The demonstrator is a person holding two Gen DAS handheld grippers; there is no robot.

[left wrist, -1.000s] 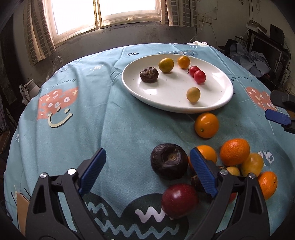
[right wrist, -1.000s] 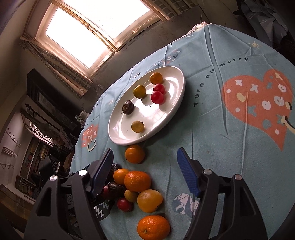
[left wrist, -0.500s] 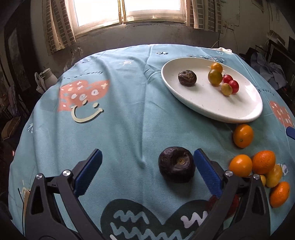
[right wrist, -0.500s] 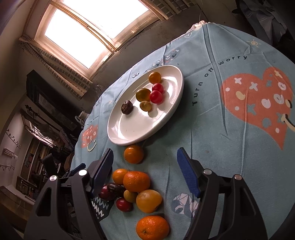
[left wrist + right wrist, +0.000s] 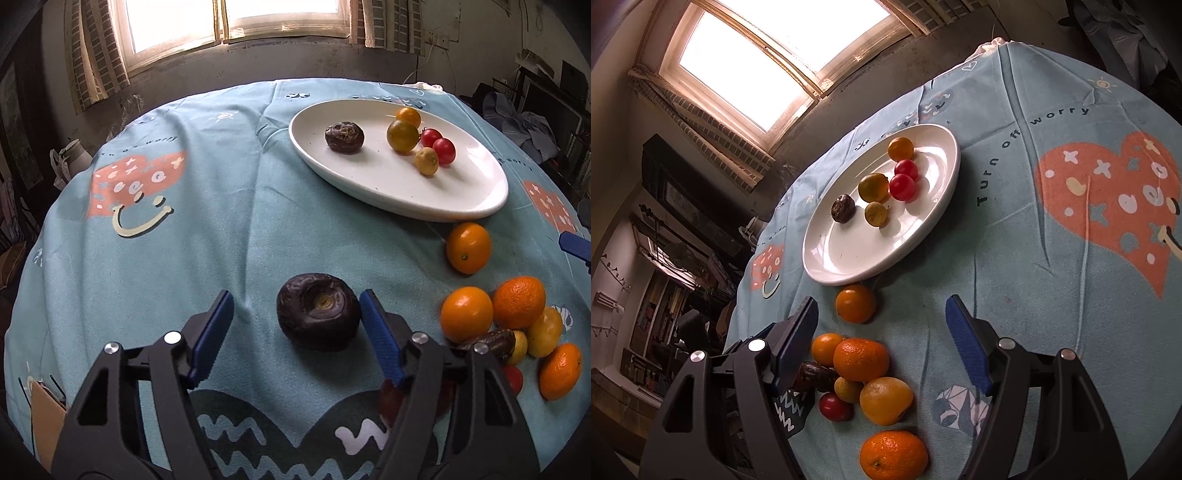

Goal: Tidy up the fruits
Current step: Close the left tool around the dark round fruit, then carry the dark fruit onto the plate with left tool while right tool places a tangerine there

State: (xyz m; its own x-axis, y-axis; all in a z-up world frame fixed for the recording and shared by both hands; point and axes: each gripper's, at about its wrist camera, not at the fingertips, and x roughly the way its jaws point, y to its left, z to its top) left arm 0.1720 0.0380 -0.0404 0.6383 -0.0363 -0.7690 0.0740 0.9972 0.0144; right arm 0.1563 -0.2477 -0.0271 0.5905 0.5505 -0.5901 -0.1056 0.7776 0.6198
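A white oval plate (image 5: 461,199) (image 5: 827,258) holds a small dark wrinkled fruit (image 5: 344,137), a yellow-green fruit (image 5: 402,136), an orange one, two red cherry tomatoes (image 5: 443,150) and a small yellow fruit (image 5: 426,160). A large dark wrinkled fruit (image 5: 318,312) lies on the cloth between the fingers of my open left gripper (image 5: 297,332), close to the right finger. A pile of oranges (image 5: 519,302) (image 5: 861,359) and small fruits lies to its right. My right gripper (image 5: 882,343) is open above the pile, holding nothing.
A lone orange (image 5: 468,247) (image 5: 856,303) lies just in front of the plate. The round table has a light blue printed cloth (image 5: 184,236). A window and striped curtains are behind; clutter stands around the table's edges.
My left gripper has swung left and closed in, so the large dark fruit now sits between its fingers. The small yellow fruit on the plate rolled up against the tomatoes. The right gripper barely moved.
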